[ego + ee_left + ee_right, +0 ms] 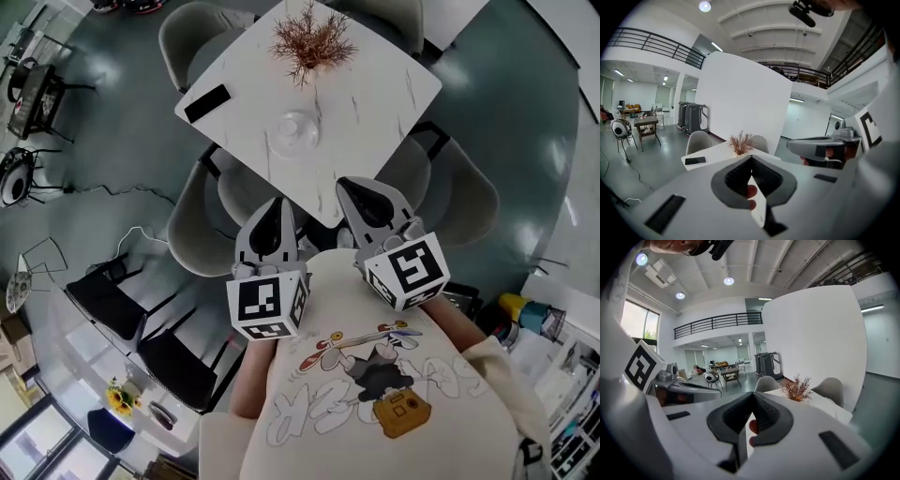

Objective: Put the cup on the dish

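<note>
**Holding Both Tongs Clenched, Well Short of the Glassware**

The left tongs and the right tongs were held side by side close against the person's printed shirt. Their tips pointed toward the near corner of the white marble tabletop. In each gripper view the jaws met at the tip, clenched with nothing between them.

The glassware, clear and pale against the marble, sat near the middle of the tabletop, well apart from both tongs. Whether cup and dish stood together there, or only one of them, could not be told.

A dried reddish plant stood toward the far corner. A black phone lay near the left edge. Grey chairs ringed the tabletop.
</note>
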Demonstrator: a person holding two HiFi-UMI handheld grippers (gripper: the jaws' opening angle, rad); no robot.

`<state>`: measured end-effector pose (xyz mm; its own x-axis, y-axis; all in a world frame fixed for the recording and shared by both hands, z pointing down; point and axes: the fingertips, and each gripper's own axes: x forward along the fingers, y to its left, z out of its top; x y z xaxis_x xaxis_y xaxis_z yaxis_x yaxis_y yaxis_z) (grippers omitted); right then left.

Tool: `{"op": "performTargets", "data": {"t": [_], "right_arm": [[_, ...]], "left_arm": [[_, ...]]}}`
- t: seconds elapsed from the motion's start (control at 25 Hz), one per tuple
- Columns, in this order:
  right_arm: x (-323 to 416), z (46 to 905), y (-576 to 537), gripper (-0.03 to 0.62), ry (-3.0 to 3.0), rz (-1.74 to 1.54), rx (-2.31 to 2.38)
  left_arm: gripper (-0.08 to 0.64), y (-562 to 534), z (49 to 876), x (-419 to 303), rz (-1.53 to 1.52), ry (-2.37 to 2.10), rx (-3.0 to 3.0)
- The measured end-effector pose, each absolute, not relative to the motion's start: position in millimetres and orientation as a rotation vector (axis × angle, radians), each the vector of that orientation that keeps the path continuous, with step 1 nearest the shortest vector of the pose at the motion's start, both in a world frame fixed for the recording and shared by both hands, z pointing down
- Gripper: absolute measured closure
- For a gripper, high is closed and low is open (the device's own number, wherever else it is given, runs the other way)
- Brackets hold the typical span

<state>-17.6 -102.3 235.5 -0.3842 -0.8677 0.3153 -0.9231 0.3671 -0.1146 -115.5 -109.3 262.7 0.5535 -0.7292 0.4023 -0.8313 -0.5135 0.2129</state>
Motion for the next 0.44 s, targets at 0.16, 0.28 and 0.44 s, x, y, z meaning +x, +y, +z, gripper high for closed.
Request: {"op": "performTargets", "data": {"t": [0.16,0.28,0.44], "right_arm": [[-22,236,-101,0.588,-2.428,0.422,1.615],[-24,234,-102,0.588,-2.432,0.410,1.609],[-26,233,-104,0.588,-2.437,0.398,1.598]], "left_arm": [[0.554,-108,263,-121,0.350,-1.276,2.390],[0.554,-109,263,-127,0.337,-1.293,2.376],[0.554,-110,266,-132,0.324,-1.299,2.353]]}}
